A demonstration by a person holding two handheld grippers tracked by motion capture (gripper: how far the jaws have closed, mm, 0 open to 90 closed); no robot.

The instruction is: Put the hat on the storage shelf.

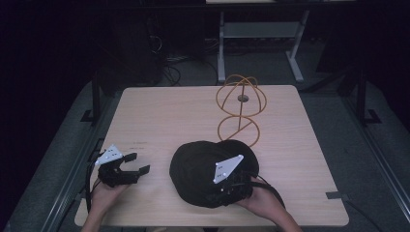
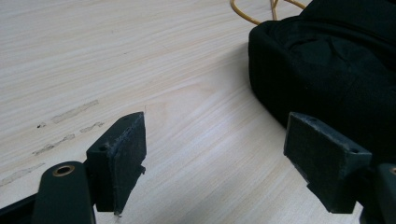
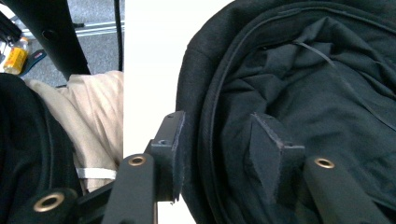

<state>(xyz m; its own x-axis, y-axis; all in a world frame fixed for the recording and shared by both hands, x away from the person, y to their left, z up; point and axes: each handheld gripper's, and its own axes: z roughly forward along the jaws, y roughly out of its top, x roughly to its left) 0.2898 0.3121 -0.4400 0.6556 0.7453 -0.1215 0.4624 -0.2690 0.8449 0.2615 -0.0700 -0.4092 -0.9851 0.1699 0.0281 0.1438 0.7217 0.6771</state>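
A black cloth hat (image 1: 200, 166) lies on the wooden table (image 1: 159, 116), near the front edge and right of centre. In the right gripper view its inner lining (image 3: 317, 93) and its rim (image 3: 201, 107) face me. My right gripper (image 1: 232, 186) stands at the hat's near side; its jaws (image 3: 217, 123) straddle the rim, one outside and one inside on the lining, with a gap still between the pads. My left gripper (image 1: 138, 163) rests on the table left of the hat, open and empty (image 2: 215, 126), with the hat's side (image 2: 327, 70) just beyond its right jaw.
An orange wire hat stand (image 1: 240, 108) rises just behind the hat, and its base ring (image 2: 252, 14) touches the hat's far edge. The table's front edge runs close under both hands. Metal desk legs (image 1: 222, 43) and cables stand on the floor beyond the table.
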